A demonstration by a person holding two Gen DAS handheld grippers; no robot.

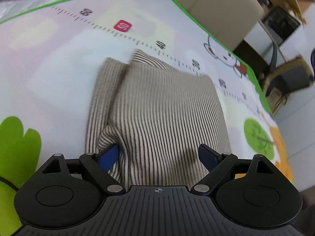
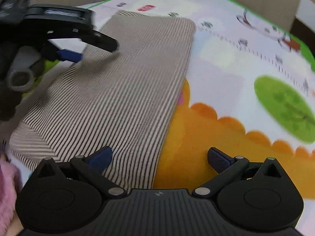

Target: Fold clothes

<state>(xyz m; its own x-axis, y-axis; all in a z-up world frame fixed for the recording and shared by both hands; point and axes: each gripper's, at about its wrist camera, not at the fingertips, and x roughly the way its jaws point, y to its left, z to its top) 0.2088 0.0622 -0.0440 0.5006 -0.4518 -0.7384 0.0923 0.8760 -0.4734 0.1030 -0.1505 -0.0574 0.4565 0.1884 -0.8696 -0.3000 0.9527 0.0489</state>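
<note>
A beige garment with thin dark stripes [image 1: 157,98] lies folded into a rough rectangle on a colourful play mat [image 1: 49,68]. In the left wrist view my left gripper [image 1: 159,149] hangs open over the garment's near end. Its blue left pad sits beside a raised fold, and striped cloth fills the gap between the fingers. The right wrist view shows the same garment [image 2: 128,78] lying flat. My right gripper [image 2: 159,151] stands open, straddling the garment's near right edge, with nothing pinched. The left gripper [image 2: 90,51] also shows there, above the garment's far left side.
The mat [image 2: 226,137] has a green border, ruler markings and cartoon prints. Something pink and fluffy [image 2: 7,186] lies at the near left edge. A beige sofa back [image 1: 216,9] rises behind the mat. A shelf unit [image 1: 281,25] and a box [image 1: 285,82] stand to the right.
</note>
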